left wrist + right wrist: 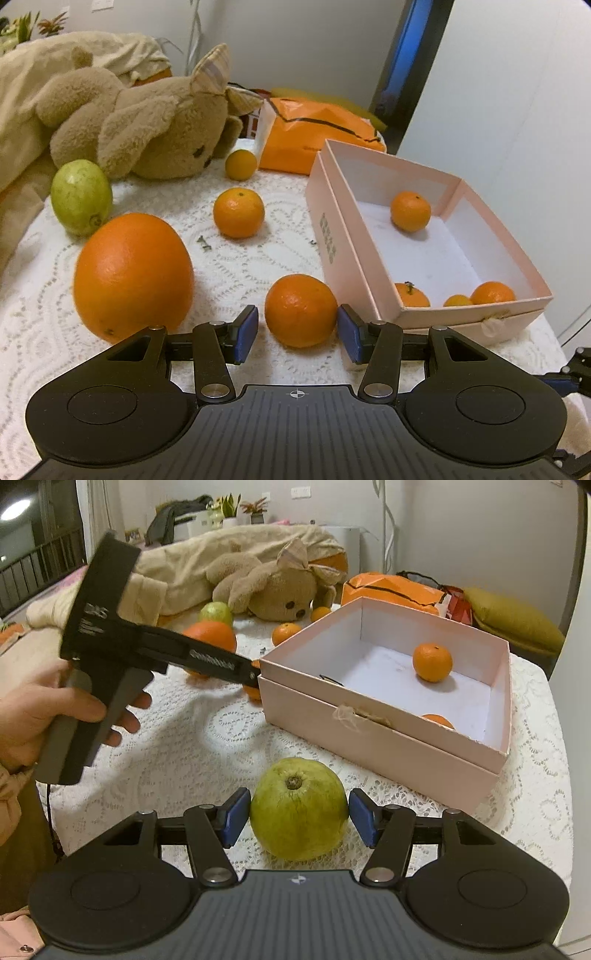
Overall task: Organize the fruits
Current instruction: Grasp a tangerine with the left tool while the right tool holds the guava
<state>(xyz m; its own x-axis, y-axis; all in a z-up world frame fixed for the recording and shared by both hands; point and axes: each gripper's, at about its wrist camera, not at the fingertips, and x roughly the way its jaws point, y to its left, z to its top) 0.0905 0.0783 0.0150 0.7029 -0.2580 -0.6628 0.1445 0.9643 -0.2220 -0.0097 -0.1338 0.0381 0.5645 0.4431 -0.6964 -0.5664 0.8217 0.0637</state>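
Orange mandarin (301,310) is sitting on the lace cloth (240,266) just beside the pink box (369,280), and your left gripper (295,332) is straddling it with the tongs apart: one blue pad is touching the peel on the box side, the other is standing clear of it. Your right gripper (295,818) is likewise bracketing the green guava (299,808) in front of the box, tongs apart, pads just off the skin, nothing clamped yet. Risks you are facing: the mandarin is getting contact from one side only, so an uneven close is likely pushing it towards the large orange (133,273) rather than trapping it. Both fruits are round and resting on soft, bumpy lace, so a nudge is probably setting them rolling. The guava is nearly filling the span, so a shallow bite is risking a squirt-out. With both tools working near the same box wall, you are also courting a knock between them or against the box. Views: the left wrist is showing three small fruits tucked against the near inside wall, a second guava (81,195) and the plush toy (147,122) up close, and it is missing the front guava entirely. The right wrist is showing your hand (44,709) on the left tool, but it is hiding the mandarin's grip and most of those tucked fruits
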